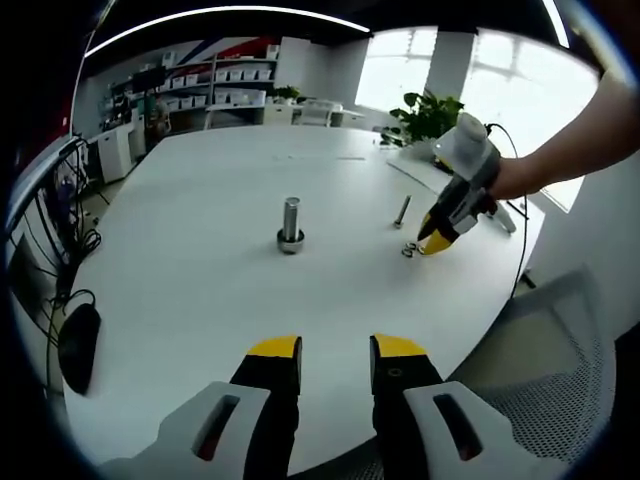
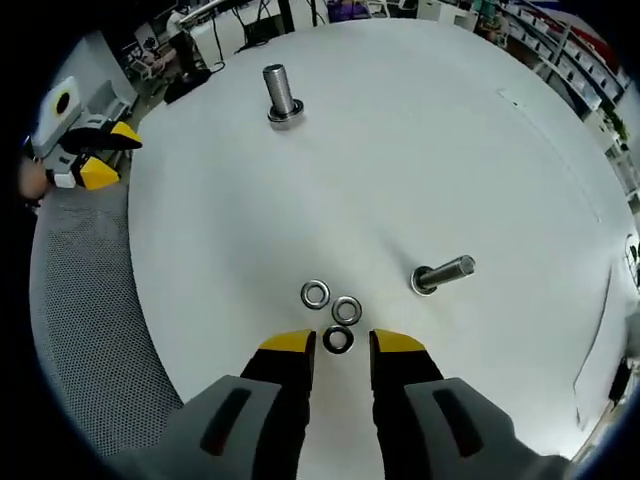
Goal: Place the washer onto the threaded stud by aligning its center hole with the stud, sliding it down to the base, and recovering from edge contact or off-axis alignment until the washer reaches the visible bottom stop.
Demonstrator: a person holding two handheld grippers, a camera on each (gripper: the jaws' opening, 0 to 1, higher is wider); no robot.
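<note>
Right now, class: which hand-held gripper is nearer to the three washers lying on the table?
Right. The right hand-held gripper is open right at the washers, one lying between its tips. The left hand-held gripper hangs back near the table edge, apart from them.

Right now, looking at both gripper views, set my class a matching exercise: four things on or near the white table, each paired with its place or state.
Things:
1. upright stud
2. loose bolt
3. three washers
4. computer mouse

States:
A. lying on its side
B. clustered just ahead of the right gripper
C. black, near the table edge
D. standing on its base

Pairs: 1-D, 2-A, 3-B, 4-C
</note>
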